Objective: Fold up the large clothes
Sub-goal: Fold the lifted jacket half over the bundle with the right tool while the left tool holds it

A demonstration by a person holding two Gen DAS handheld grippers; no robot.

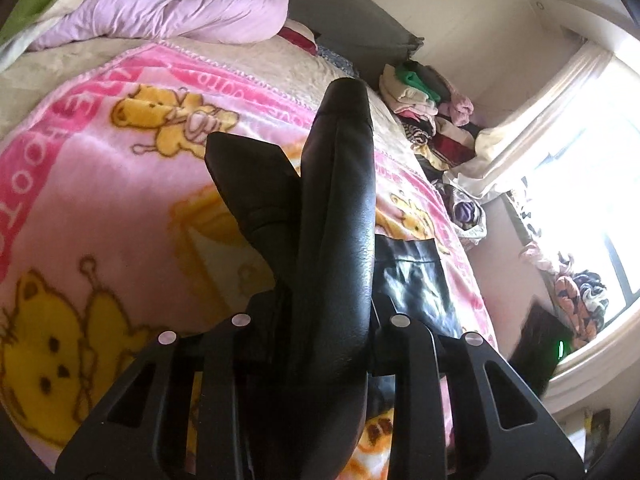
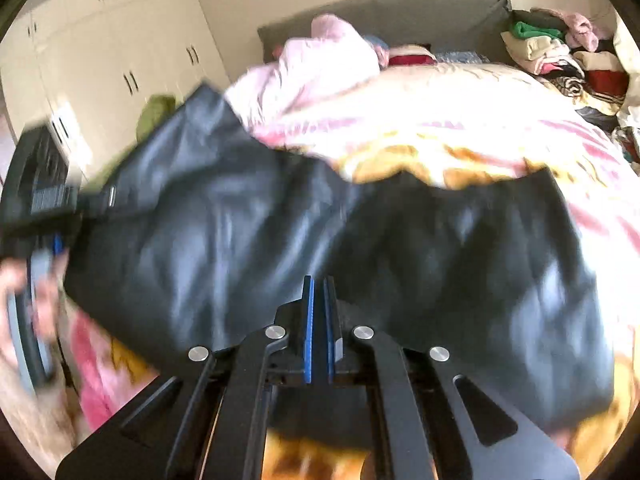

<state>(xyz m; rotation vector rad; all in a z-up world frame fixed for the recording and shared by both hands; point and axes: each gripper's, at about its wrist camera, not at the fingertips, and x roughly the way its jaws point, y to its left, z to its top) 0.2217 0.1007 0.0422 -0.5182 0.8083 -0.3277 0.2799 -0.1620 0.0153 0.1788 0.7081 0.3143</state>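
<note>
Black leather garment (image 1: 336, 208) between left claw (image 1: 320, 320) pads

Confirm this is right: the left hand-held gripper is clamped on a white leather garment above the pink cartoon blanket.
Wrong on the colour. In the left wrist view the left hand-held gripper is clamped on a black leather garment, not a white one, above the pink cartoon blanket.

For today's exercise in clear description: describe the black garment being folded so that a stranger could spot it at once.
Start at the bed's pink cartoon-bear blanket. On it lies the black garment, one edge pinched in the left gripper. It is the only glossy, leather-like black piece; the clothes pile beside the bed is soft, colourful fabric.
</note>
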